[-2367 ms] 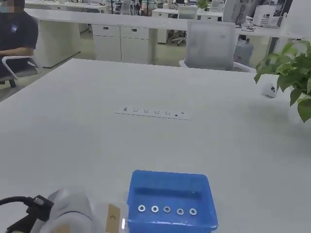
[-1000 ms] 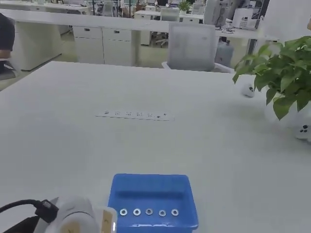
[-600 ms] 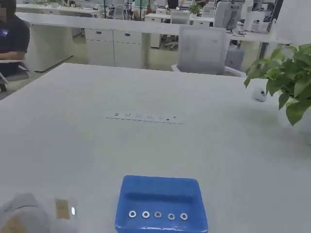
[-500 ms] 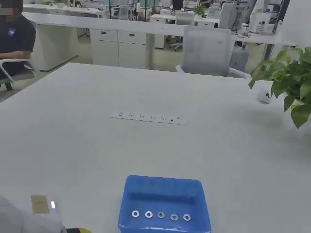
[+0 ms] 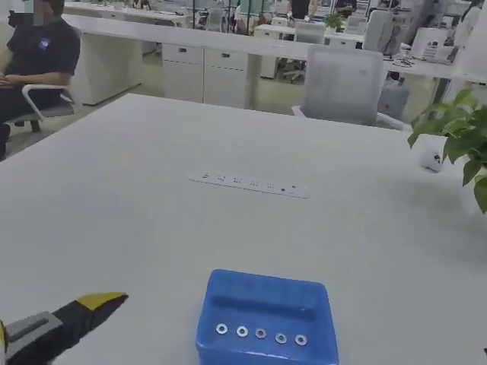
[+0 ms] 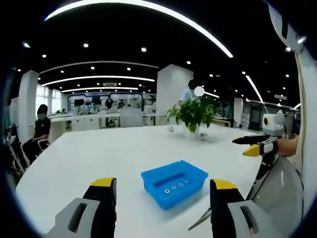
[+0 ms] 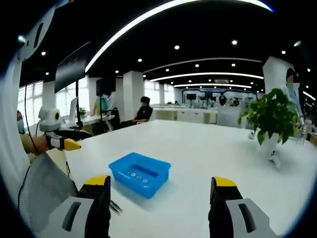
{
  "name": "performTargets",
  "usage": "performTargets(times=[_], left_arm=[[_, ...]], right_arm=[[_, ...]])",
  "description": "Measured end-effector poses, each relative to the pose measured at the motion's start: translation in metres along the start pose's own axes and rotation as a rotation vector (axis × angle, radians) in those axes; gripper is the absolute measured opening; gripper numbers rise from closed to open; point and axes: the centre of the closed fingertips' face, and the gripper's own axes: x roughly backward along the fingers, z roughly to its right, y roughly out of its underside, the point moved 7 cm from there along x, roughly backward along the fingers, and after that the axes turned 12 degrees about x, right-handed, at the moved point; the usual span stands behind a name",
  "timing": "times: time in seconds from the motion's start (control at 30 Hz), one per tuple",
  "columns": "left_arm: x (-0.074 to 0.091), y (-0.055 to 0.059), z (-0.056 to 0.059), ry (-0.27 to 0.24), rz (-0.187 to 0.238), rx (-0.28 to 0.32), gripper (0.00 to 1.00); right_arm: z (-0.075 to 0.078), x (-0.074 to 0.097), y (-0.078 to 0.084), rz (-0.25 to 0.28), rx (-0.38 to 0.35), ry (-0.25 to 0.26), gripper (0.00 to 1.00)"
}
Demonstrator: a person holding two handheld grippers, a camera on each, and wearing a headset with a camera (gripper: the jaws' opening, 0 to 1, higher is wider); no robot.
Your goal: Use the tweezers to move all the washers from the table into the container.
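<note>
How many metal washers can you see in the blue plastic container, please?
5 small metal washers: all in one row on the floor of the blue plastic container; none look hidden.

I see a socket strip point(image 5: 249, 183) lying flat at mid-frame in the head view. A grey chair point(image 5: 346, 76) stands at upper right. A leafy plant point(image 5: 456, 137) juts in from the right edge, with a small white gadget point(image 5: 434, 160) just beside its leaves. A person point(image 5: 42, 57) sits at upper left, and white cabinets point(image 5: 205, 72) line the top. In the left gripper view I make out ceiling lights point(image 6: 143, 49) and a white column point(image 6: 171, 91).
</note>
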Motion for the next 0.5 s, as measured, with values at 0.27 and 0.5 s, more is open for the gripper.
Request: performTargets(times=[0.27, 0.5], left_arm=[[0.006, -0.012, -0.012, -0.099, 0.167, 0.012, 0.99], [0.005, -0.008, -0.017, -0.098, 0.158, 0.074, 0.99]], right_arm=[[0.011, 0.004, -0.001, 0.079, -0.008, 0.109, 0.94], [0.009, 0.004, -0.002, 0.034, 0.091, 0.156, 0.95]])
